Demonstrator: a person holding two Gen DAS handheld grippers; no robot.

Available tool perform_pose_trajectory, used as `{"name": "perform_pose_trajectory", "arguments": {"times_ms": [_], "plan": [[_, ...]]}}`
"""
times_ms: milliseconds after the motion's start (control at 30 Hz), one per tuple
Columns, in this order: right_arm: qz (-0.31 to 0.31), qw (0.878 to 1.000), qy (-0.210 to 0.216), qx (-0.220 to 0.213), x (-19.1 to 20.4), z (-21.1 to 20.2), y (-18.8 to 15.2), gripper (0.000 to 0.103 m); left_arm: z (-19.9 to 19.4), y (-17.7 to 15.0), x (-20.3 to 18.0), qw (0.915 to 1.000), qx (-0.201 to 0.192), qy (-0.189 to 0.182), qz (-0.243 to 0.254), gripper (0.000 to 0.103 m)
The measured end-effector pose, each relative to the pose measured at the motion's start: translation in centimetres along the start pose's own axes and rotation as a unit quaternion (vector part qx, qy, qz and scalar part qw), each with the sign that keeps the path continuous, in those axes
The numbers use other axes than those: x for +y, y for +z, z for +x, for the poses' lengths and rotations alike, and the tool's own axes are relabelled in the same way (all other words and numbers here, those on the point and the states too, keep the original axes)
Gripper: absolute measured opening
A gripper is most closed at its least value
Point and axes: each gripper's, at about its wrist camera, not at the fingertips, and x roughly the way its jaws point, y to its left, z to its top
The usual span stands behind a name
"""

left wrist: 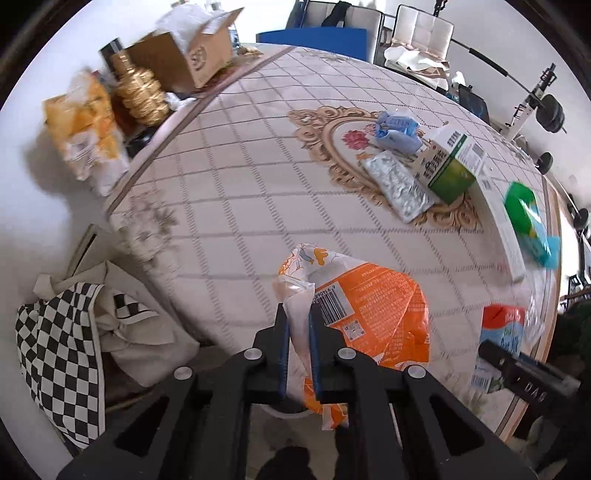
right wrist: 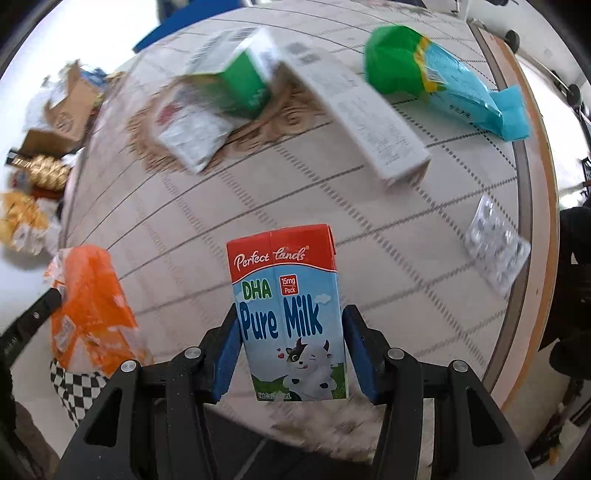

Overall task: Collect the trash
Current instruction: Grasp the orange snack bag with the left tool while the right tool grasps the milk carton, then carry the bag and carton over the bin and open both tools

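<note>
My left gripper [left wrist: 298,314] is shut on an orange snack wrapper [left wrist: 373,310], held over the near edge of the table; the wrapper also shows in the right wrist view [right wrist: 88,306]. My right gripper [right wrist: 290,317] is shut on a Pure Milk carton [right wrist: 288,310], held upright above the table; the carton also shows in the left wrist view [left wrist: 500,332]. More trash lies on the table: a green-and-white box [left wrist: 452,162], a foil blister pack [left wrist: 397,184], blue wrappers [left wrist: 397,129], a green-and-blue packet [right wrist: 443,77], a long white box [right wrist: 365,110] and a clear blister pack [right wrist: 496,247].
A checkered tote bag [left wrist: 62,350] sits on the floor below the table's left edge. A cardboard box [left wrist: 184,55], a gold ornament [left wrist: 140,92] and a yellow snack bag [left wrist: 85,125] stand at the far left. Chairs [left wrist: 421,26] stand behind the patterned table [left wrist: 240,166].
</note>
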Motion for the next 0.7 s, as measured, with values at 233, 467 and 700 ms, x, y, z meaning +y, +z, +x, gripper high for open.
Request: {"name": "perform_pose_trajectory", "arguments": {"times_ms": [233, 467, 700], "plan": [[-0.011, 1.0, 0.013, -0.005, 5.6, -0.9, -11.3, 0.055, -2.0, -8.7, 7.6, 0.9999, -0.006, -0.013, 0.004, 0.007], [-0.011, 0.998, 0.002, 0.063, 8.5, 5.2, -23.0, 0.055, 5.0, -17.6, 13.7, 0.9969, 0.073, -0.027, -0.014, 0.007], [-0.012, 0.99, -0.052, 0.128, 8.0, 18.5, -28.3, 0.055, 19.7, -23.3, 16.7, 0.9835, 0.162, -0.041, -0.07, 0.007]]}}
